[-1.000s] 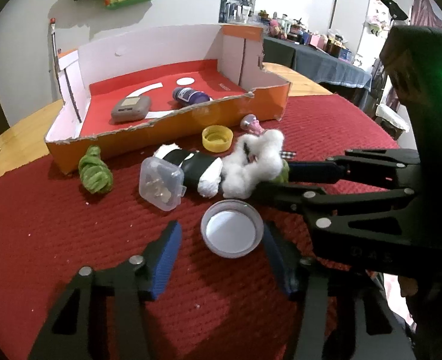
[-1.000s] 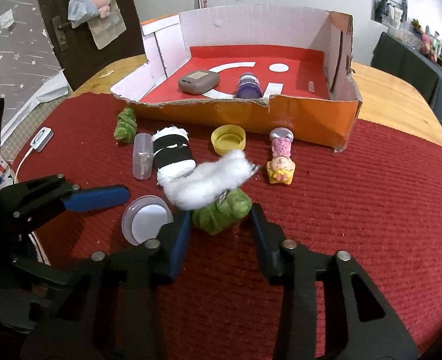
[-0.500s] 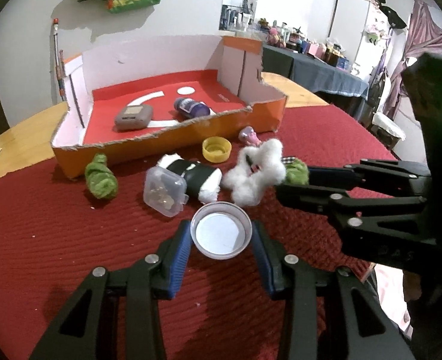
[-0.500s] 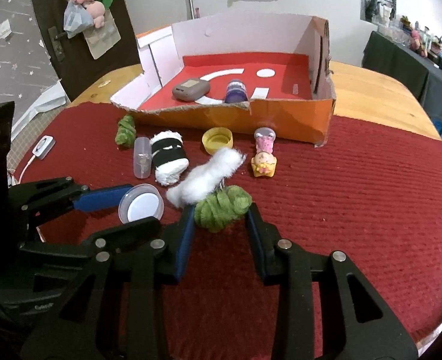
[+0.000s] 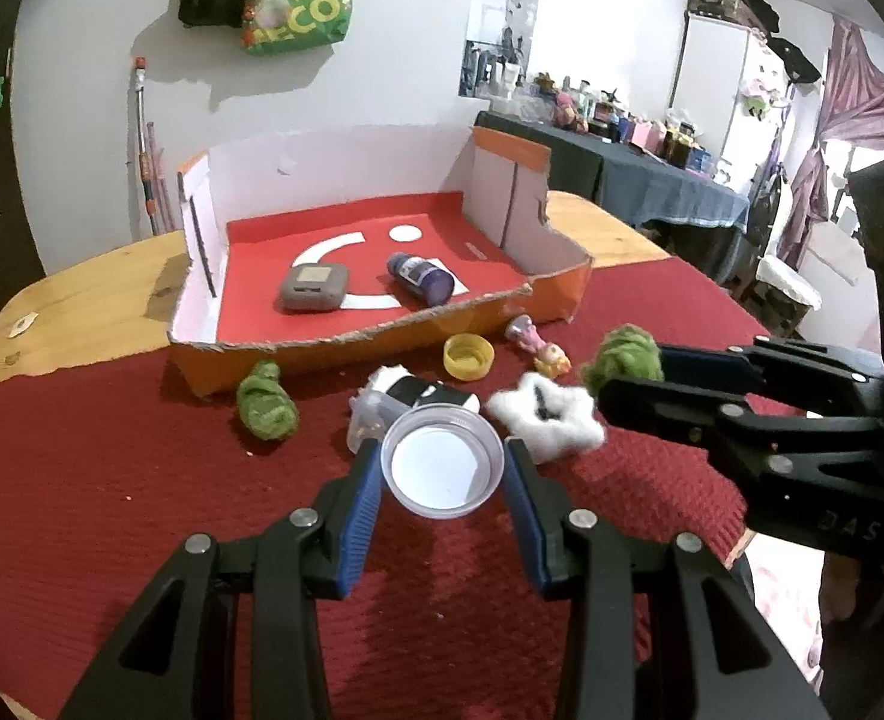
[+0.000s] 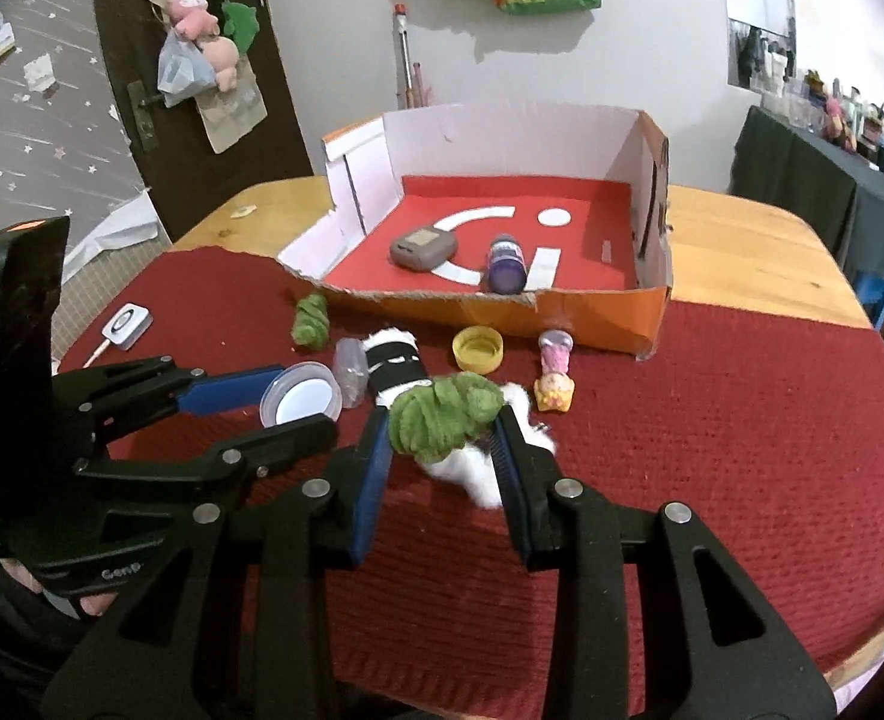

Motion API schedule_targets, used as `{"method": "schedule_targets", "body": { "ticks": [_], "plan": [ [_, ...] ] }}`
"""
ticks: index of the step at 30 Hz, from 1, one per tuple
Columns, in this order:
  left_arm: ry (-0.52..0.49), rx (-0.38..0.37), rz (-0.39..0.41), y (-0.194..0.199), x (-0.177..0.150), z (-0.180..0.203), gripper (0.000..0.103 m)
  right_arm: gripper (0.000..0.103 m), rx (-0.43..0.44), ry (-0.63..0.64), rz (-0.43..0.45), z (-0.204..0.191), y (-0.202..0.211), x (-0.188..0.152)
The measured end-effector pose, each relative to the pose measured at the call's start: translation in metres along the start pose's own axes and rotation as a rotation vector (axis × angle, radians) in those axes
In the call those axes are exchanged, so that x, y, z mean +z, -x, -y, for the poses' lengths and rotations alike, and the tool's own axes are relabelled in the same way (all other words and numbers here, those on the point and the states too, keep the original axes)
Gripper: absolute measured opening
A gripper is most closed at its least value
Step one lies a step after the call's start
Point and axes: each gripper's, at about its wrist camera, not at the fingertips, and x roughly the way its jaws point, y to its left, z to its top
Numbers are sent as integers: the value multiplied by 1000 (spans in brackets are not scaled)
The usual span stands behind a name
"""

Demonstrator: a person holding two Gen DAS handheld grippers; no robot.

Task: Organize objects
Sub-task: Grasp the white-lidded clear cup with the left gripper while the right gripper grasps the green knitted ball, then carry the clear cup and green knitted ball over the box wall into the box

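Observation:
My left gripper (image 5: 442, 471) is shut on a clear round lid (image 5: 442, 461) and holds it above the red cloth; it also shows in the right wrist view (image 6: 300, 399). My right gripper (image 6: 445, 420) is shut on a green yarn ball (image 6: 442, 411), lifted above the white fluffy piece (image 6: 478, 474); the ball also shows in the left wrist view (image 5: 622, 354). The orange cardboard box (image 5: 502, 306) stands behind, holding a grey device (image 5: 312, 288) and a purple bottle (image 5: 420, 279).
On the cloth before the box lie a second green yarn ball (image 5: 264, 405), a black-and-white roll (image 6: 393, 360), a small clear case (image 6: 348, 369), a yellow cap (image 5: 469, 354) and a small doll (image 6: 556, 372). A white key fob (image 6: 126, 324) lies at the left.
Both grippers closed on their objects and lifted them: the left took the clear lid, the right took the green yarn ball off the cloth. The views rose and pulled back.

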Motion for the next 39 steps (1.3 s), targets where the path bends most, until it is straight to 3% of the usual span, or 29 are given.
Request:
{"method": "schedule_targets", "body": {
  "ticks": [18, 39],
  "plan": [
    [11, 4, -5, -4, 8, -9, 42, 32, 15, -3, -12, 0, -7, 5],
    [41, 21, -44, -41, 66, -46, 43, 32, 60, -16, -25, 15, -43, 64]
  ]
}}
